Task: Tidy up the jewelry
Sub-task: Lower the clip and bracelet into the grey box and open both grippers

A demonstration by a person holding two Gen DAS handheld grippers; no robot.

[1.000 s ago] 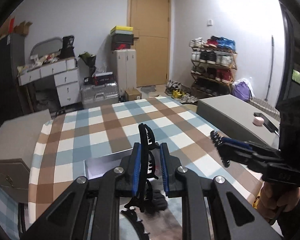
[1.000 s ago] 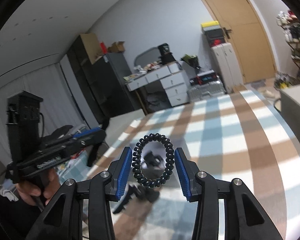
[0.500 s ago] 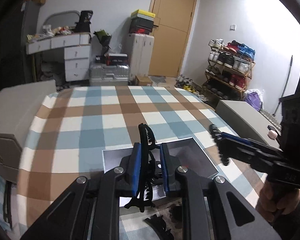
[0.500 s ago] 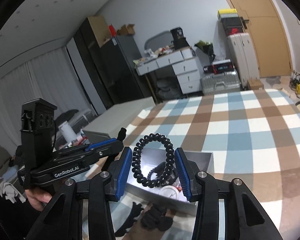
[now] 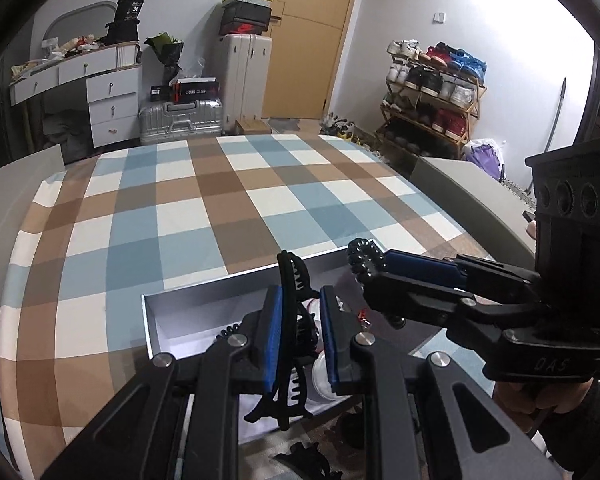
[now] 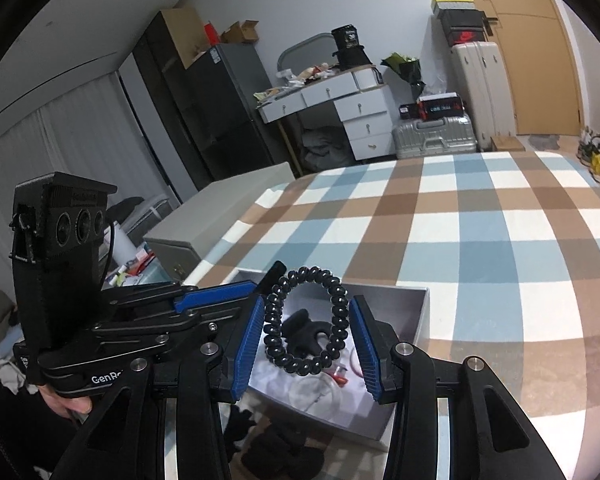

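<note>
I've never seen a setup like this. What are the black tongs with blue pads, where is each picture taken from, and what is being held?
There is no robot here: a person holds one hand-held tool in each hand, and each tool carries a camera looking out along its own tongs. In the left tool's view, the left tongs are shut on a black hair claw, with the right tool at the side. In the right tool's view, the right tongs grip a black spiral hair tie. Both hover over an open white box on a checked cloth. The box already holds some dark accessories; more lie beside it.
</note>
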